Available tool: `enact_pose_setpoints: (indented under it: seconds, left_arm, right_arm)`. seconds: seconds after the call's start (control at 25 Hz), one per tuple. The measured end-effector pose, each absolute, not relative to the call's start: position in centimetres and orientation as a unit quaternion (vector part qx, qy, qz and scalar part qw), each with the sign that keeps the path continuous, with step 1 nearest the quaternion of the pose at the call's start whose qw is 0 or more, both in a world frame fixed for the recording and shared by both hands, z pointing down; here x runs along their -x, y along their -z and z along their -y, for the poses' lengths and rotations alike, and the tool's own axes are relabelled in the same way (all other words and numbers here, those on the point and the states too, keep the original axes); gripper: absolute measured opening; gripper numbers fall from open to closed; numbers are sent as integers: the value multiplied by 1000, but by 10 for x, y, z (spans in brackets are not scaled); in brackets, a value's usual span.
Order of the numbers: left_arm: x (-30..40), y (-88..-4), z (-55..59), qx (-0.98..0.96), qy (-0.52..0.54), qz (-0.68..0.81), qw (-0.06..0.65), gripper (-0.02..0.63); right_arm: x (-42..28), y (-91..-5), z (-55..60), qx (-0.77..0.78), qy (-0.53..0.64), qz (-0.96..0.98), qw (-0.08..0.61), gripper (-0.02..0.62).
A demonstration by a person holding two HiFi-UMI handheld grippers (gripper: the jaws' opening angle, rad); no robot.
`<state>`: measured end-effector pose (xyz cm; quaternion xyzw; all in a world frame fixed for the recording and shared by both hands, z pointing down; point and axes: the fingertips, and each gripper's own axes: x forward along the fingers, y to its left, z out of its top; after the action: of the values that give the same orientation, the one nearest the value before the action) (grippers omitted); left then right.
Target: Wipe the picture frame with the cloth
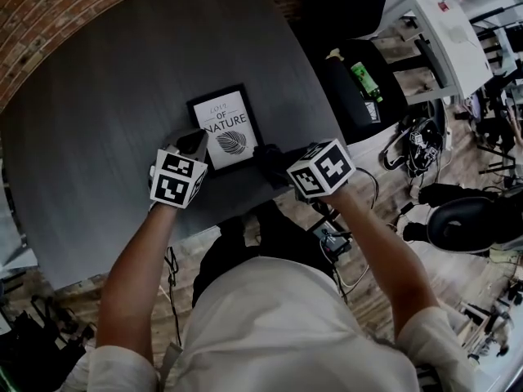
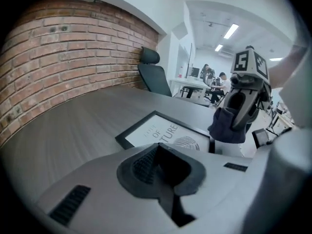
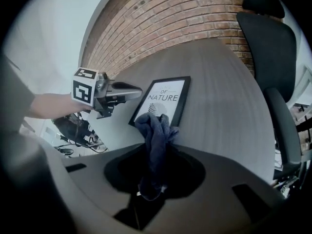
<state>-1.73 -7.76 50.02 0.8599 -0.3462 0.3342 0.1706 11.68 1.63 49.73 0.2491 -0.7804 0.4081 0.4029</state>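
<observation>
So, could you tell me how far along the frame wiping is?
Done: the cloth is clamped in the right tongs. In hand: it is held at the picture frame's near corner; contact is unclear. Left: seemingly all the wiping. The left tongs sit shut, empty, beside the frame.

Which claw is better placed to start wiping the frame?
Right: the right claw is shut on the cloth, close to the picture frame. The left claw is shut on nothing.
</observation>
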Motion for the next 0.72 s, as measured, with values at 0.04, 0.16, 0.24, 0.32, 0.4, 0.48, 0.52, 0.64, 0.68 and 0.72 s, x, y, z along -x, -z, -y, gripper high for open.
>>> enact_pose_setpoints:
  seconds: [0.04,0.16,0.24,0.32,0.4,0.48,0.52,0.64,0.68,0.72]
  left_arm:
    - [16,-503,70,-863,-340,335,167,0]
    - [13,-509,54,-866,-358,313,158,0]
    - [12,-517,48,-866,-365,303,157,0]
    - [12,-523,43,-865,-371,297,157,0]
    - [14,-527,40,-864,-376,297,159,0]
    - [14,-529,39,-864,-370,302,157,0]
    - [14,-530,39,-865,-368,306,155,0]
    - [14,-530,37,-862,-370,312,150,0]
    - [14,-529,37,-862,-369,314,149,0]
    - [14,-529,37,-861,-367,317,149,0]
  right_arm:
    - [-108,-498,-21,-240,-408,783,403,95]
    - [-78,-503,-40,-205,-409,789,410,95]
    - [-57,-508,-52,-184,-411,791,415,95]
    - [-37,-512,-60,-167,-417,791,415,95]
    - [-19,-517,-66,-155,-428,789,413,95]
    - [-5,-523,-70,-148,-444,782,410,95]
    - [-1,-527,-71,-148,-453,778,409,95]
    - [2,-534,-67,-162,-472,767,403,95]
    - [0,-534,-64,-170,-478,764,399,95]
    - [-2,-534,-62,-178,-482,762,395,95]
